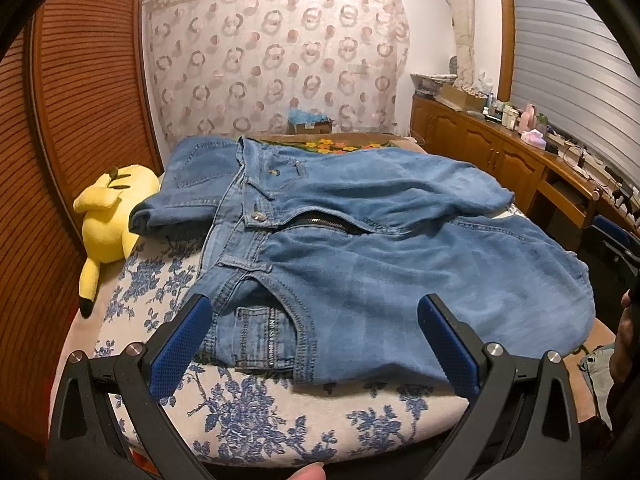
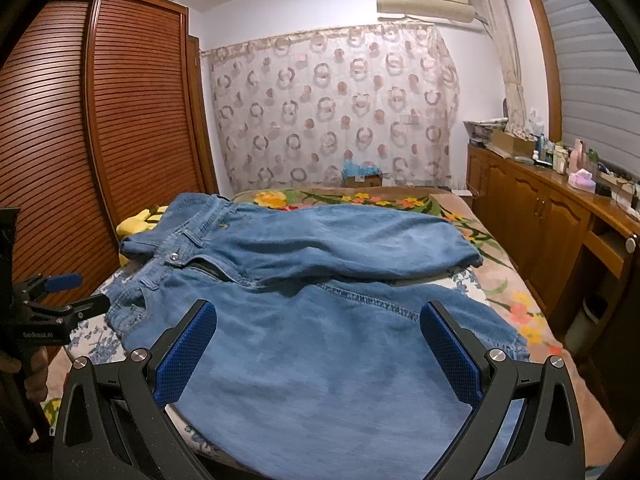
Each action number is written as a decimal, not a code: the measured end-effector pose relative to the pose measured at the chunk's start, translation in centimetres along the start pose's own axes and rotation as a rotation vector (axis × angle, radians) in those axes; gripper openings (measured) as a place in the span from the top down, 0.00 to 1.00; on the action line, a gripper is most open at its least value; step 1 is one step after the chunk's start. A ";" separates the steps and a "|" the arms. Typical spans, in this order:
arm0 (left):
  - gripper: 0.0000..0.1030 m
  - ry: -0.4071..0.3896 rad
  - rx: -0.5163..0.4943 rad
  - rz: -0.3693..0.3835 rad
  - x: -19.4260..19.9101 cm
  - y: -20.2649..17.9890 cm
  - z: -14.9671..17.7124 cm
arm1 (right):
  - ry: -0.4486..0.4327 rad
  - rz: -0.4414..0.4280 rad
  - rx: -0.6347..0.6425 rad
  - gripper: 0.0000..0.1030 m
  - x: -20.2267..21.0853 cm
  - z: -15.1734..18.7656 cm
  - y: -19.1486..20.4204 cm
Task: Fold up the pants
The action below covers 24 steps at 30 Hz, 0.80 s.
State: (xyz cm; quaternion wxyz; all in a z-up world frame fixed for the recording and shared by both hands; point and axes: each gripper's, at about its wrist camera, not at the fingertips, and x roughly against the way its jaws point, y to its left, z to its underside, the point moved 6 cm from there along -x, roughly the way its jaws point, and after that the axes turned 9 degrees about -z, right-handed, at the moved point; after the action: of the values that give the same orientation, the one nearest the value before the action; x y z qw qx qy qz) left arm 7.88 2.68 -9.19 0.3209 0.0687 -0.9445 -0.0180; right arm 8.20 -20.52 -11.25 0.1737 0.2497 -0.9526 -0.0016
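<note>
pants: blue jeans lie spread on the bed, filling the middle of both frames, waistband toward the left of the frame, legs running right.
fold state: both legs lie side by side, the far one slightly lapped over the near one; fly open, zip showing. the legs look short, so they may already be doubled back once, but i cannot tell for sure.
left tongs: left tongs spread wide, holding nothing, poised over the near waistband and front pocket at the lower centre of the frame.
right tongs: right tongs also spread wide and empty, over the near leg at the lower centre of the frame.
done: pants laid out fairly flat.
left: judged early; leg-over-leg fold not made, then the fold across the length.
nearby: yellow plush toy at the left of the frame, beside the waistband end.
</note>
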 end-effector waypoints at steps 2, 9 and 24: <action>0.00 0.008 0.004 -0.004 -0.4 0.6 0.3 | 0.009 0.003 -0.001 0.01 -0.1 0.1 -0.1; 0.00 0.052 0.028 -0.027 -2.6 3.3 1.7 | 0.056 0.014 -0.004 0.01 -0.5 0.9 -0.4; 0.12 0.121 0.093 -0.095 -5.8 9.1 3.8 | 0.150 0.064 -0.044 0.01 -1.0 0.3 -1.3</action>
State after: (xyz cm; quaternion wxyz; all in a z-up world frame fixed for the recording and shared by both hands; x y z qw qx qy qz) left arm 9.04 12.47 -14.95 0.3727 0.1291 -0.9188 0.0148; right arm 9.55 -21.24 -12.03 0.2498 0.2148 -0.9442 0.0018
